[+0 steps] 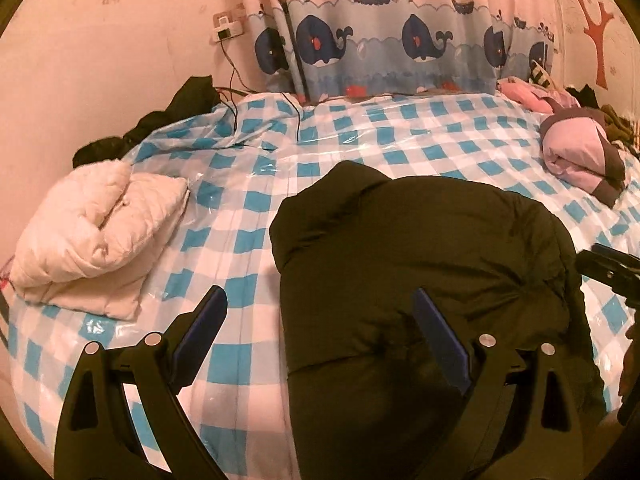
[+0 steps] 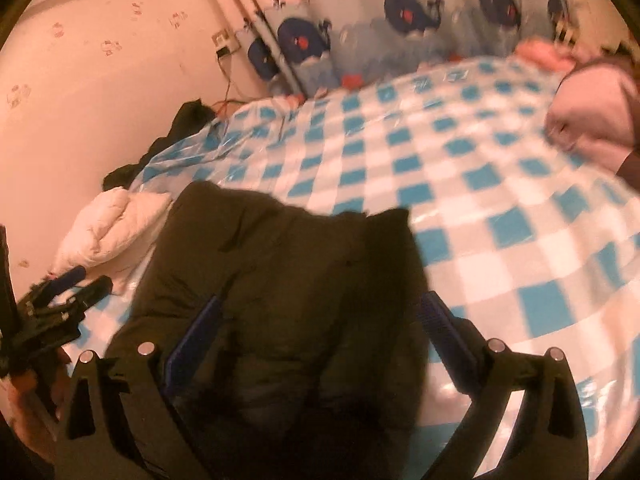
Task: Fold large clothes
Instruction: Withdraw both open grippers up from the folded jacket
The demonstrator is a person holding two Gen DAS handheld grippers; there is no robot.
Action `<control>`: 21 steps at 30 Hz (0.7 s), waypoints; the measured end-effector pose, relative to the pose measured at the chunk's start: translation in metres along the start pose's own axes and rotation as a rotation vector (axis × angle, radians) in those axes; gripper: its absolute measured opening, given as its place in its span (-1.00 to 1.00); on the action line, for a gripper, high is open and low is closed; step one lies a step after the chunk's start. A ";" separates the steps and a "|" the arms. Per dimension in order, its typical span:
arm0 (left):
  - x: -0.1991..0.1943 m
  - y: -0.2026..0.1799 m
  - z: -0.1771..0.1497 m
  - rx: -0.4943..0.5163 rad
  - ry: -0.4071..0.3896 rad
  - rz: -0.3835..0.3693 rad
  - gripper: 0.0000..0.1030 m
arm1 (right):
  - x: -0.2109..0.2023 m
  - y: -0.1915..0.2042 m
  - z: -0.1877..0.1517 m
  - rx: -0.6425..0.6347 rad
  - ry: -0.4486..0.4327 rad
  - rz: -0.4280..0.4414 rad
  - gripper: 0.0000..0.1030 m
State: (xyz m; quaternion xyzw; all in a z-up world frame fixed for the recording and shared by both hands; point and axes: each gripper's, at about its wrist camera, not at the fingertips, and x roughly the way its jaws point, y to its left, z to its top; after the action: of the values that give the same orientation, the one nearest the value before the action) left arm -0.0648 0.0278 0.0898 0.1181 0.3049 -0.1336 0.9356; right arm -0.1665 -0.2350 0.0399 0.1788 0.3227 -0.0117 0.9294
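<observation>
Dark coat (image 2: 280, 280) under right gripper (image 2: 320, 320) (perhaps touching)

Left hand-held gripper (image 1: 320, 312) open over dark jacket (image 1: 420, 280) on checked bed (image 1: 360, 148).

Dim, warm pinkish light fills the room. Glare streaks the plastic sheet (image 1: 352, 136) ahead of the left gripper; the right wrist view smears with blur, edges bowed.

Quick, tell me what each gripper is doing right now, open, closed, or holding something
Left gripper: open, holding nothing, at the dark jacket's left edge.
Right gripper: open, straddling the jacket, not gripping it.
</observation>
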 end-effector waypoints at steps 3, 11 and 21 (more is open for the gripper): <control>0.007 0.001 -0.003 0.000 0.023 -0.003 0.75 | -0.008 0.006 0.001 -0.019 -0.046 -0.013 0.84; 0.004 0.006 -0.009 -0.004 0.017 0.006 0.75 | -0.011 0.009 -0.004 -0.023 -0.120 0.029 0.85; 0.005 0.013 -0.014 -0.028 0.055 -0.019 0.75 | -0.012 0.041 -0.011 -0.145 -0.160 -0.029 0.85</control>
State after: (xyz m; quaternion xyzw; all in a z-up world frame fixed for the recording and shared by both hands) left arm -0.0641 0.0431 0.0776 0.1057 0.3335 -0.1349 0.9271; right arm -0.1768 -0.1942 0.0520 0.1050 0.2498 -0.0160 0.9625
